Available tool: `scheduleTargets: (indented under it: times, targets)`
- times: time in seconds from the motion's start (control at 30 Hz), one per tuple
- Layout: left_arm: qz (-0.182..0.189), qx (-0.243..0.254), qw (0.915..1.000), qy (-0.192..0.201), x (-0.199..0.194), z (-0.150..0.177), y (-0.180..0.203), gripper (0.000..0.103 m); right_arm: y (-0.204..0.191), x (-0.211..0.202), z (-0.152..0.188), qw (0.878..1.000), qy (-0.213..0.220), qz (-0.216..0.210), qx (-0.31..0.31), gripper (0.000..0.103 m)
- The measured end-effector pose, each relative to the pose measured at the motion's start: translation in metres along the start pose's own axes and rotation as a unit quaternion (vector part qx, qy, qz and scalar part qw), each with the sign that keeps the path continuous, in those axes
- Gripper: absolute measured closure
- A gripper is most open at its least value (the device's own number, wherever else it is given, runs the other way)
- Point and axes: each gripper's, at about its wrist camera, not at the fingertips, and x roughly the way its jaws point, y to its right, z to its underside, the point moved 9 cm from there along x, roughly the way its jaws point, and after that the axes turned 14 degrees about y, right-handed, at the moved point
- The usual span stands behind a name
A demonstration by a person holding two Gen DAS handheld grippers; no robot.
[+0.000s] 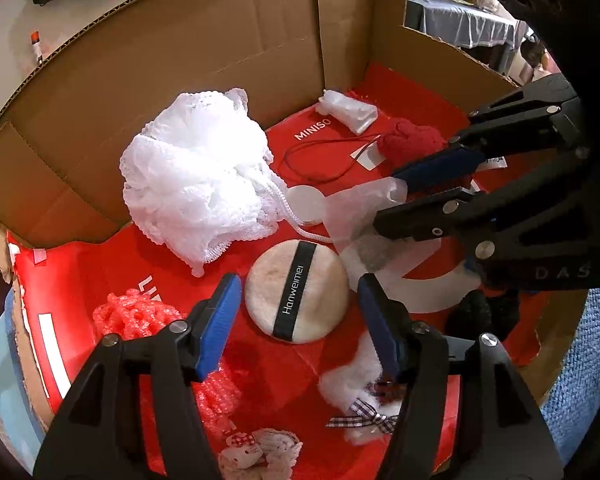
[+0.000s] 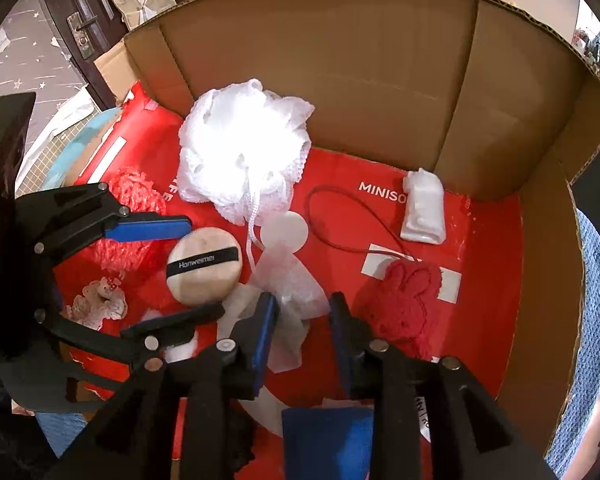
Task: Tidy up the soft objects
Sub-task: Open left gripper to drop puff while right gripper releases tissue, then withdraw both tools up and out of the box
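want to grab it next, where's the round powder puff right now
In the left wrist view the powder puff lies on the red bag in the box, between the left gripper fingers, just below the white bath pouf.

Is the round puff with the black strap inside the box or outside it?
Inside. The puff lies flat, strap up, on the red bag lining the box, whose cardboard walls rise behind it.

Bright indoor light, white mesh pouf (image 2: 244, 148) blown out; strong fisheye bend, dark vignetted corners
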Motion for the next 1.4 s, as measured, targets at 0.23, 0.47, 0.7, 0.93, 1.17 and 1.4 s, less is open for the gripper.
scheduleTargets:
  times: [0.23, 0.47, 0.7, 0.93, 1.17, 1.4]
  targets:
    - [0.0, -0.006, 1.0, 0.002, -0.001, 0.001, -0.003, 0.043, 0.003, -0.002, 0.0, 1.0, 0.003, 0.0, 0.003, 0.071]
    - [0.004, -0.021, 0.9997, 0.013, -0.011, -0.001, -0.006, 0.035, 0.003, -0.014, -0.004, 1.0, 0.014, 0.003, 0.001, 0.061]
    - [-0.005, -0.034, 0.9981, 0.05, -0.045, -0.007, -0.01, 0.025, -0.003, -0.04, -0.012, 0.999, 0.04, 0.01, 0.003, 0.051]
    - [-0.017, -0.061, 0.9928, 0.102, -0.094, -0.014, -0.012, 0.016, -0.013, -0.08, -0.018, 0.997, 0.08, 0.02, 0.005, 0.034]
    - [-0.036, -0.084, 0.985, 0.146, -0.132, -0.018, -0.009, 0.015, -0.026, -0.117, -0.016, 0.992, 0.12, 0.036, -0.001, 0.021]
    - [-0.068, -0.1, 0.9738, 0.193, -0.162, -0.014, -0.004, 0.006, -0.033, -0.147, -0.009, 0.984, 0.167, 0.06, 0.007, 0.011]
